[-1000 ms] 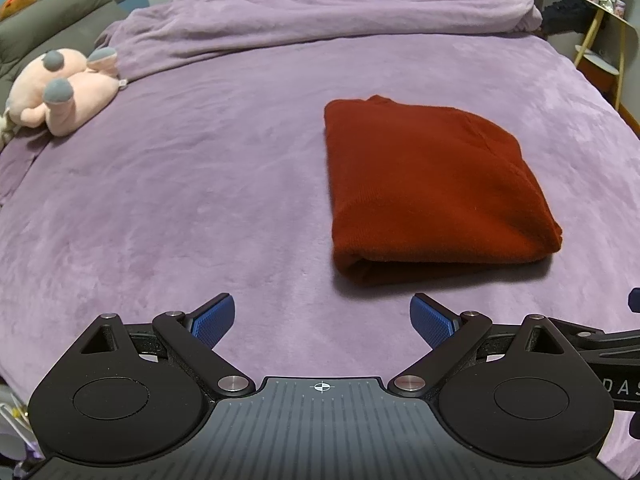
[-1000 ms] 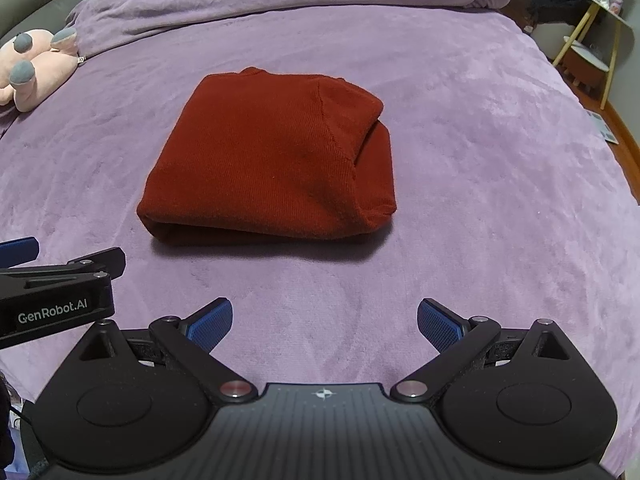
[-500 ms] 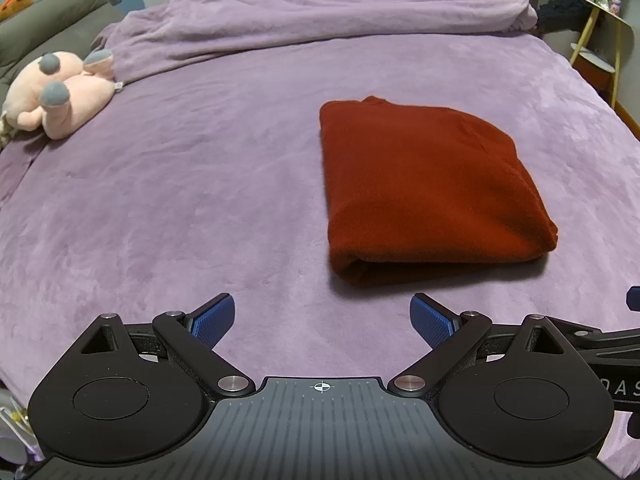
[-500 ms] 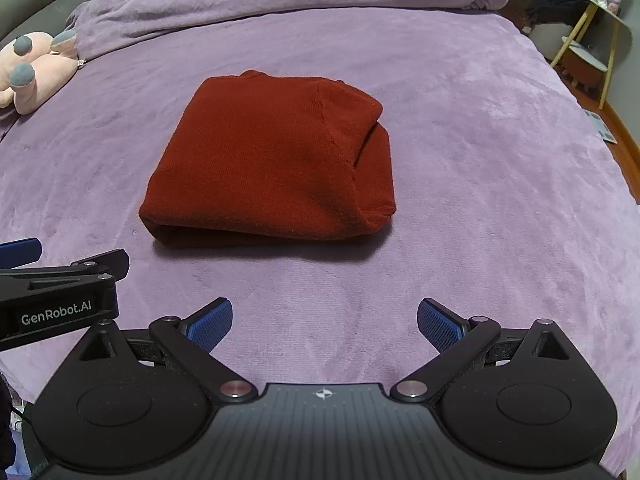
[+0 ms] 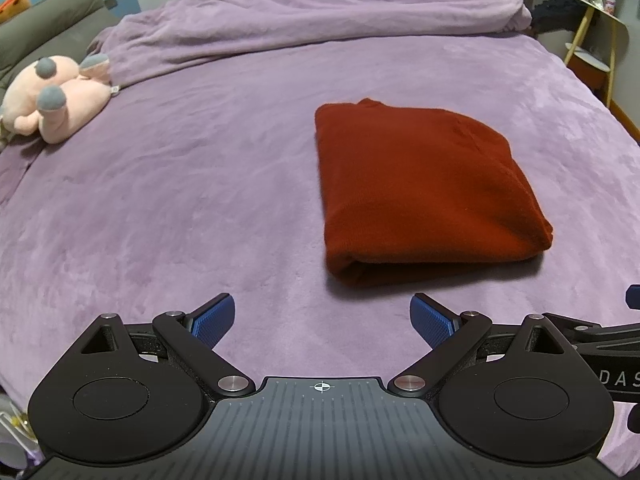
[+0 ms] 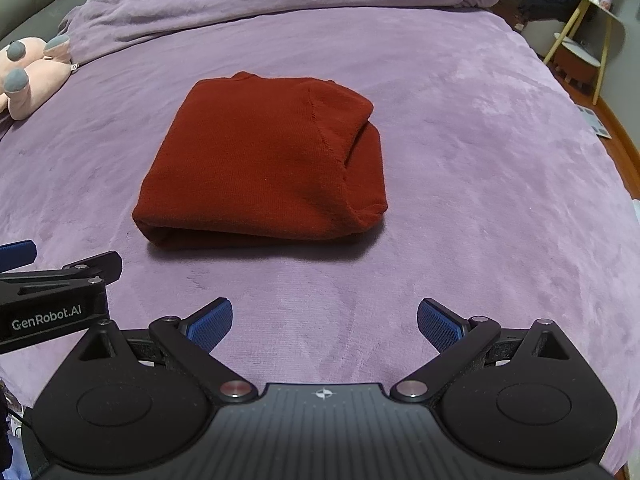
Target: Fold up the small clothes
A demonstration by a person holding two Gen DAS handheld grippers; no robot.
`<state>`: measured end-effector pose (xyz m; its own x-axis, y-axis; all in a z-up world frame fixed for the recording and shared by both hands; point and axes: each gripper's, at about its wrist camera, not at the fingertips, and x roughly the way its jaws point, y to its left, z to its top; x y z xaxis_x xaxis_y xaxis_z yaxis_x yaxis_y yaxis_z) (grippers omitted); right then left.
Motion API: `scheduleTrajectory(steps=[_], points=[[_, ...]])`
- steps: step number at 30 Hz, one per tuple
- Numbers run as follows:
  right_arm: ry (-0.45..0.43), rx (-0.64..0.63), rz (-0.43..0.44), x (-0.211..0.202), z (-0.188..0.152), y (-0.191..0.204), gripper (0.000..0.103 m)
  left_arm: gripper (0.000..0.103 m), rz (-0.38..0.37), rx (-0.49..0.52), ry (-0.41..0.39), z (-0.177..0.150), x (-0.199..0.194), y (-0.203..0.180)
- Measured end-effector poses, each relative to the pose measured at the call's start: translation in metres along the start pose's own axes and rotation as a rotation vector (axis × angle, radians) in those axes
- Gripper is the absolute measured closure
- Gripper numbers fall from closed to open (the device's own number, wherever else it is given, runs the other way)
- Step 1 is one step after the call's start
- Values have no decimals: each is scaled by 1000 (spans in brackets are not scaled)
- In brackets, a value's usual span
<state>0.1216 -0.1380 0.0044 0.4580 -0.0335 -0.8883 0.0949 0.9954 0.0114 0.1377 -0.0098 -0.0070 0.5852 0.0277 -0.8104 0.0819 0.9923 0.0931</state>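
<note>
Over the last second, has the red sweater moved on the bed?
No. The sweater keeps its shape and its place relative to the plush toy; only the cameras drift slightly.

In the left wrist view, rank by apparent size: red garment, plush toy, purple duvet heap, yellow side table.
1. Purple duvet heap
2. Red garment, though it is nearer the camera
3. Plush toy
4. Yellow side table, far off and partly cut off

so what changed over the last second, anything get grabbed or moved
Nothing was grabbed or let go. Both views drift slightly, as if the grippers eased back a little from the folded red garment. The left gripper and right gripper stay open and empty, short of its near edge. The garment keeps its folded shape on the purple bedspread, and the pink plush toy has not moved.
</note>
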Motion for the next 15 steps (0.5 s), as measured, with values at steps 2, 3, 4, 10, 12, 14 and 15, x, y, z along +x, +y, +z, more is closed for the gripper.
scheduleTrajectory(steps=[2,3,4,10,12,14,15], points=[[1,-1,-1,0,0,0,4,5,2,6,0,0,0,-1],[1,-2,-1,0,0,0,4,5,2,8,1,0,0,-1],[1,0,-2,0,0,0,4,5,1,10,2,0,0,-1],[-1,4,-1,-1,0,-1,4,5,0,24,12,0,2,-5],[-1,5,-2,-1,0,-1,4,5,0,25,12,1,1,-5],[1,5,-2,-1,1,-1,4,5,-1,26,12,1,1,-5],[1,6,-2,-1,1,-1,4,5,-1,26,13,1,1,-5]])
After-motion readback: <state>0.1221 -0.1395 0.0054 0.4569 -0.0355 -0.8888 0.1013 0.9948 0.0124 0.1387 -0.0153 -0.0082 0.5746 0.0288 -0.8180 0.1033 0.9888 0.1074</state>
